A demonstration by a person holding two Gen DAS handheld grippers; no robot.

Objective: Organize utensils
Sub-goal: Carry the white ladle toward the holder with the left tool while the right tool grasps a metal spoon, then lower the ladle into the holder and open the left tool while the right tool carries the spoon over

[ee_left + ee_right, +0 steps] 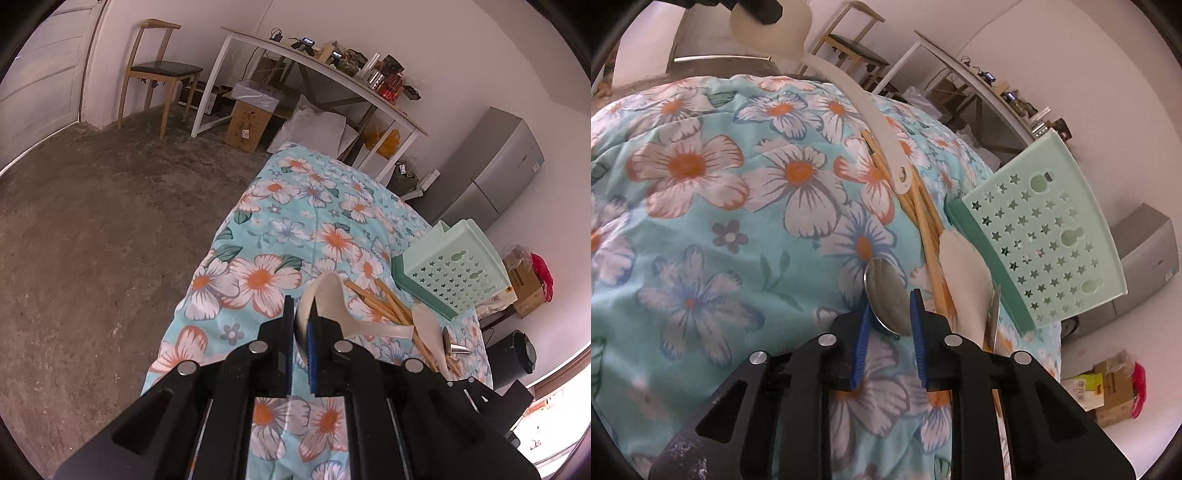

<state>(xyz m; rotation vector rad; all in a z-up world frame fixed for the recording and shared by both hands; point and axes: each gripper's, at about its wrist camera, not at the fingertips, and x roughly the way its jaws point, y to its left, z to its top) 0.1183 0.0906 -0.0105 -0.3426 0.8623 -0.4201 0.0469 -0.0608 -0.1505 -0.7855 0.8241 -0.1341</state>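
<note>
My left gripper (300,310) is shut on the bowl of a white plastic ladle (328,295) and holds it above the floral cloth; the ladle also shows in the right wrist view (849,85), its handle end over the chopsticks. My right gripper (888,299) is shut on the bowl of a metal spoon (886,295), low over the cloth. A bundle of wooden chopsticks (923,218) and a second white spoon (964,273) lie on the cloth beside a mint green perforated utensil basket (1041,236), also seen in the left wrist view (454,269).
The floral cloth (295,206) covers the table, whose left edge drops to a concrete floor. A white shelf table (325,70) with clutter, a wooden chair (155,70) and a grey fridge (487,166) stand behind. Cardboard boxes (1108,387) sit at the right.
</note>
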